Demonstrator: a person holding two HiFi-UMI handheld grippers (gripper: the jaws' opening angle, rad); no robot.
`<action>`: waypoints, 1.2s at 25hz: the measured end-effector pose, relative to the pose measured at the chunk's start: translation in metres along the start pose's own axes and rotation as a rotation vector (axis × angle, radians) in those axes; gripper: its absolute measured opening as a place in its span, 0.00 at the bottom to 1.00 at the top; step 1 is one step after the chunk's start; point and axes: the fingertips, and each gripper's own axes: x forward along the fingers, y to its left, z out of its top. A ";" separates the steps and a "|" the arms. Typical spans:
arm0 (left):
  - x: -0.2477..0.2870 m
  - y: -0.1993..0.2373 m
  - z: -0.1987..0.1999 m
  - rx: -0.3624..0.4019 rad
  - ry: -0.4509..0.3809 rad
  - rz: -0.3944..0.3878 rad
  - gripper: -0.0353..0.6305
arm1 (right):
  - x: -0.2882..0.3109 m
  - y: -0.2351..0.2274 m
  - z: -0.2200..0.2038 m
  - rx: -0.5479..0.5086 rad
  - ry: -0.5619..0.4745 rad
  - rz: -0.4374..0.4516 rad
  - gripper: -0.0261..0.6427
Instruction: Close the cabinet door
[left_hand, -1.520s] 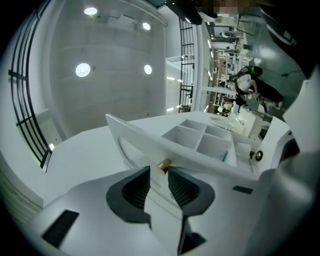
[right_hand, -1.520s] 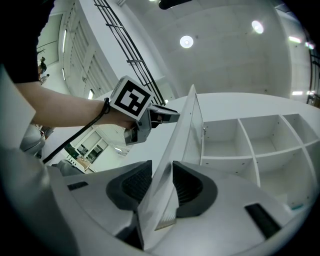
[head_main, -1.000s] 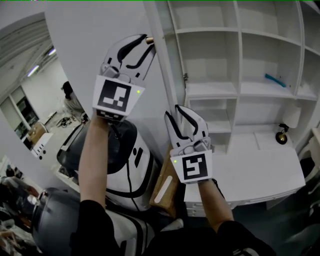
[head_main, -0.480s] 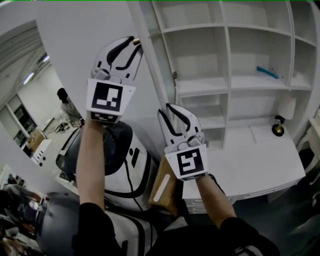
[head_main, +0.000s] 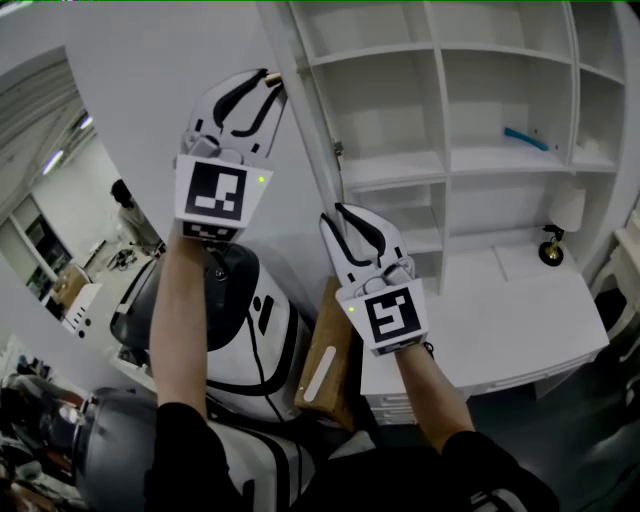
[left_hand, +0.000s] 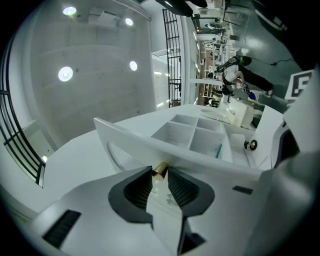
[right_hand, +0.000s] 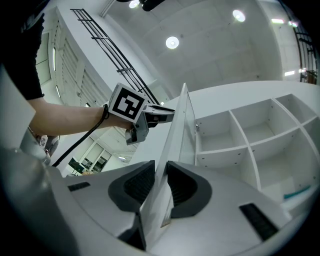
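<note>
The white cabinet door (head_main: 150, 110) stands swung open at the left of the open shelving (head_main: 470, 160). My left gripper (head_main: 268, 82) is high on the door, its fingertips pinching the small gold knob (head_main: 271, 77); in the left gripper view the knob (left_hand: 160, 169) sits tight between the black pads of the left gripper (left_hand: 160, 173). Lower down, my right gripper (head_main: 338, 215) straddles the door's free edge. Its jaws are closing, with the door panel (right_hand: 175, 130) filling the gap between the pads of the right gripper (right_hand: 161, 167).
A blue object (head_main: 525, 138) lies on a right-hand shelf, and a black-and-gold castor (head_main: 550, 250) rests on the white counter (head_main: 520, 320). A white and black machine (head_main: 250, 320) and a brown board (head_main: 325, 360) stand below the door. A person stands far off at the left.
The right gripper's jaws have narrowed onto the door's edge. The left jaws have narrowed a little on the knob. Both hands have shifted slightly sideways along with the door.
</note>
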 end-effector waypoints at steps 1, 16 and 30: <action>0.002 -0.001 0.001 0.003 0.000 -0.003 0.21 | -0.001 -0.002 0.000 0.003 -0.002 0.003 0.18; 0.021 -0.017 0.015 0.066 0.056 -0.048 0.21 | -0.016 -0.028 -0.003 0.036 0.016 -0.006 0.17; 0.070 -0.054 0.040 0.037 -0.005 -0.096 0.20 | -0.040 -0.094 -0.015 0.073 0.057 -0.098 0.17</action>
